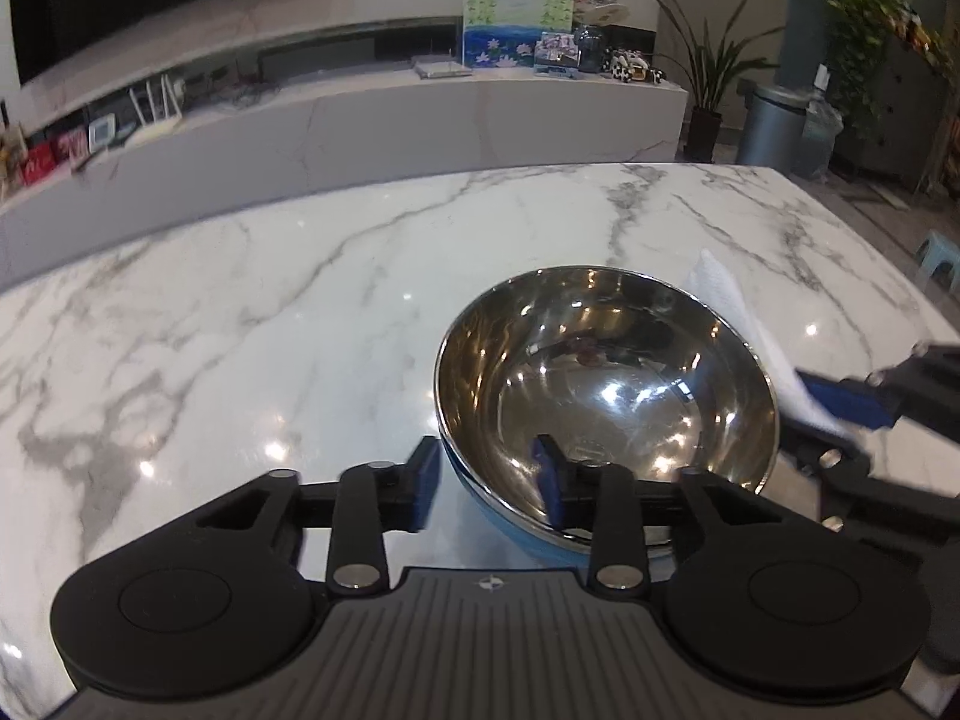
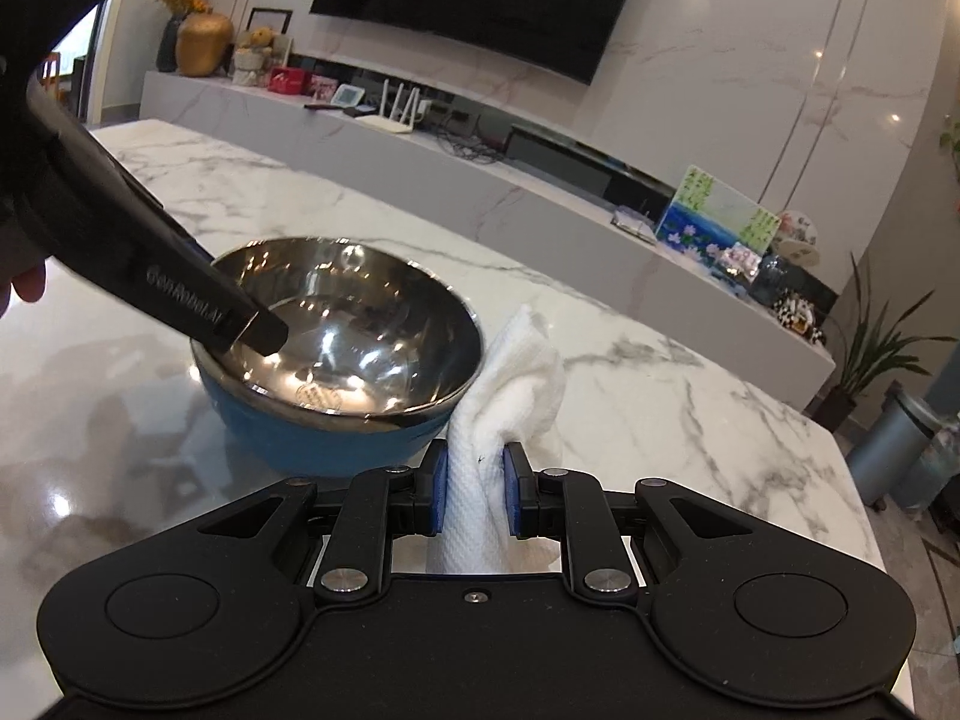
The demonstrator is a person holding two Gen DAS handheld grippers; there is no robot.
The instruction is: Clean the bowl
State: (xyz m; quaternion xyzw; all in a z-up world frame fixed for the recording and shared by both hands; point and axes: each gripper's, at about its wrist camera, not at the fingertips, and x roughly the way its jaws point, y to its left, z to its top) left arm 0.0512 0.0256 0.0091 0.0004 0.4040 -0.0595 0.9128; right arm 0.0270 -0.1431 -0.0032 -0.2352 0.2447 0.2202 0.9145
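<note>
A bowl [image 1: 606, 384], steel inside and blue outside [image 2: 324, 438], stands upright on the marble table [image 1: 240, 330]. My left gripper [image 1: 486, 468] straddles its near rim, one blue pad outside the wall and the other inside. Small gaps show on both sides, so the jaws are open around the rim. In the right wrist view its inner finger [image 2: 258, 330] reaches down into the bowl from the left. My right gripper [image 2: 476, 483] is shut on a white cloth [image 2: 510, 372], which stands up just right of the bowl. The left wrist view shows that cloth [image 1: 738, 324] beside the bowl's right rim.
The table's far edge faces a low marble cabinet [image 1: 420, 120] with pictures and small items. A steel bin [image 1: 771, 126], a potted plant [image 1: 708, 78] and a blue stool [image 1: 939, 252] stand on the floor to the right. A person's fingertips [image 2: 24, 285] show at the left edge.
</note>
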